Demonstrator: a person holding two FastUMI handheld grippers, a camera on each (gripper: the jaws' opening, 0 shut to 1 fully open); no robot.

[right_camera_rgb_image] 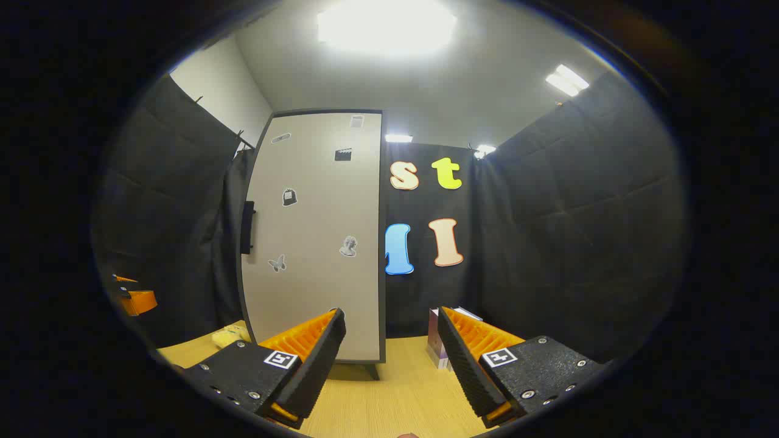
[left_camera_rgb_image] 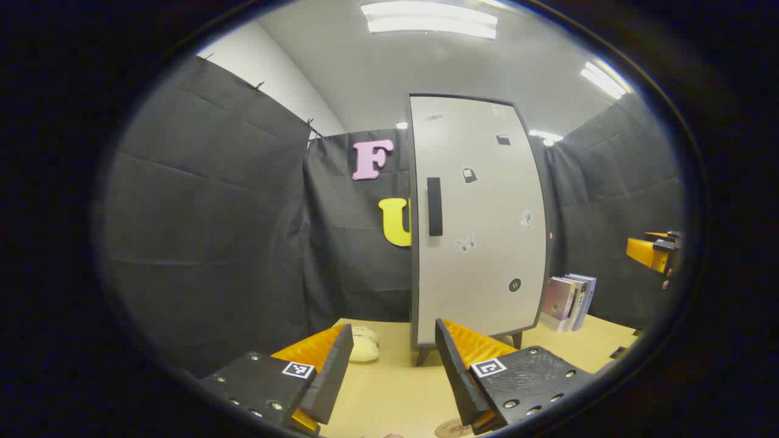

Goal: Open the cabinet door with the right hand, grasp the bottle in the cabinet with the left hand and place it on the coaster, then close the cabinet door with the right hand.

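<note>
With both the left hand-held gripper (left_camera_rgb_image: 392, 371) and the right hand-held gripper (right_camera_rgb_image: 392, 359) held wide open and empty, the far handle (left_camera_rgb_image: 434, 206) on the shut cabinet door (left_camera_rgb_image: 478, 219) could be missed, and the bottle is hidden inside.

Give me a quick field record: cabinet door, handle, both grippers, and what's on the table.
cabinet door: tall pale-grey door, shut
handle: dark vertical bar on its left edge
left gripper: open, empty, facing the door
right gripper: open, empty, clear of the handle
light wooden table: upright books right of cabinet, pale soft object left
bottle: hidden
</note>
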